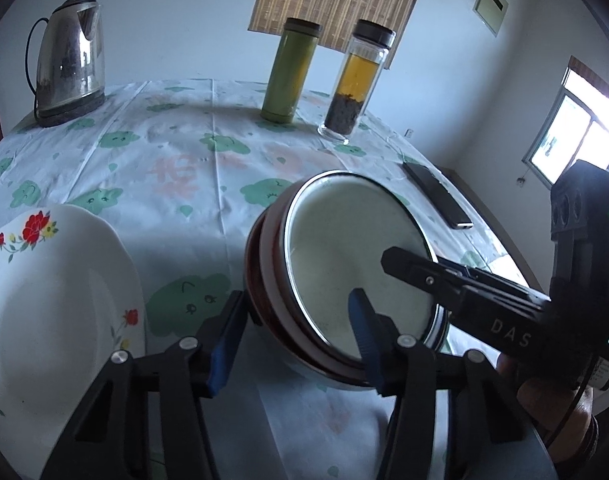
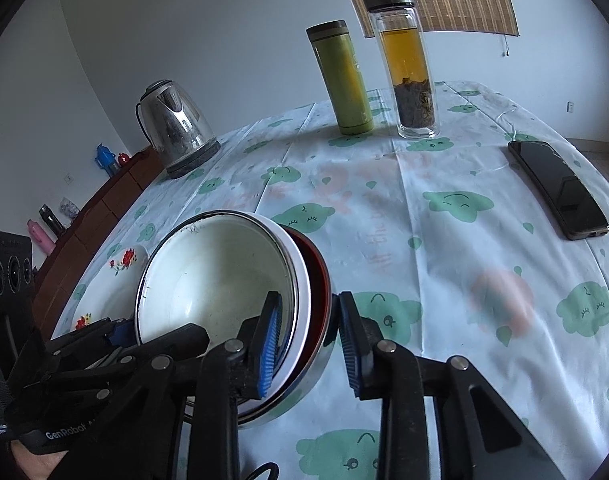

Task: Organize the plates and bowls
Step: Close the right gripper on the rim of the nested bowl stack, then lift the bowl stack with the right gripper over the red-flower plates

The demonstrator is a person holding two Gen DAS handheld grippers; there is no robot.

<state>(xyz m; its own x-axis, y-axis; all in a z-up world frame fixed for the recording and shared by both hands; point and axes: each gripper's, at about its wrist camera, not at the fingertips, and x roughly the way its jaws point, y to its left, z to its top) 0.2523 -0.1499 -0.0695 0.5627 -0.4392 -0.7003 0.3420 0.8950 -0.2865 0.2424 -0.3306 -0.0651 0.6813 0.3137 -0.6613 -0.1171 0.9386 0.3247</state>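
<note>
2 grippers on 1 tilted bowl stack

2 grippers meet at the bowl stack [image 1: 344,264], which stands tipped up on its edge near the table's front edge. Stack: white enamel bowl with a dark rim, nested in a red-and-white banded bowl with a shiny metal outside. Its lower edge rests on the tablecloth [image 1: 184,168].

Left gripper [image 1: 292,344]: blue pads straddle the stack's wall, 1 pad inside the white bowl, 1 outside by the red band. The outer pad stands just beside the wall; contact cannot be told.

Right gripper [image 2: 310,346]: 1 blue pad lies against the bowl's inner wall, the other sits at the shiny outer wall. It pinches the rim.

Floral plate [image 1: 44,300]: white, red flowers on the rim, at the table's front left edge, just beside the stack.

Far edge of the table: steel kettle [image 1: 70,60] at the left corner, green flask [image 1: 286,70] and glass tea bottle [image 1: 356,80] side by side near the middle.

Right edge: black phone [image 2: 556,188], lying flat, well apart from the stack.
</note>
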